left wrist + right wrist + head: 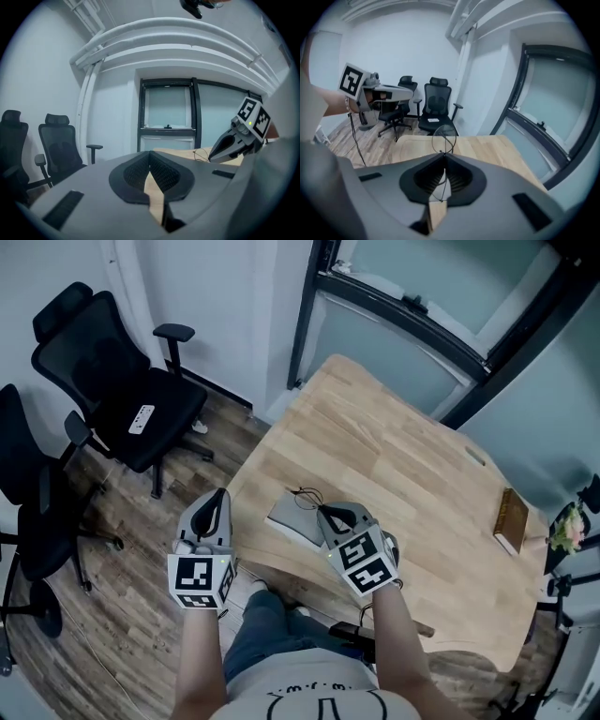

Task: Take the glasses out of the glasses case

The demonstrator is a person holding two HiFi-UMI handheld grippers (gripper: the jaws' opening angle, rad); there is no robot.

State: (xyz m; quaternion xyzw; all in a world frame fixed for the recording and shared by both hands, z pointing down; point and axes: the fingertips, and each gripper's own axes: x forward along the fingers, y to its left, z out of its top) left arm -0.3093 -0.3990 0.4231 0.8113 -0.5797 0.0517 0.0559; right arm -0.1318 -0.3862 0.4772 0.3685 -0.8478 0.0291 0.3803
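Pale wooden table (pixel 403 456) under held glasses (pixel 444 137) — black chairs (pixel 122 399), plank floor (pixel 122 615)

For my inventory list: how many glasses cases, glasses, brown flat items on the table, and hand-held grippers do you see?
Glasses case: 1
Glasses: 1
Brown flat item: 1
Hand-held gripper: 2, left and right
Total: 5

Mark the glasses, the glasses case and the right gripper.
glasses (pixel 444 138): right gripper view, on the lens above the fingers.
glasses case (pixel 293 518): head view, on its grey top face.
right gripper (pixel 323 514): head view, at its fingertips.
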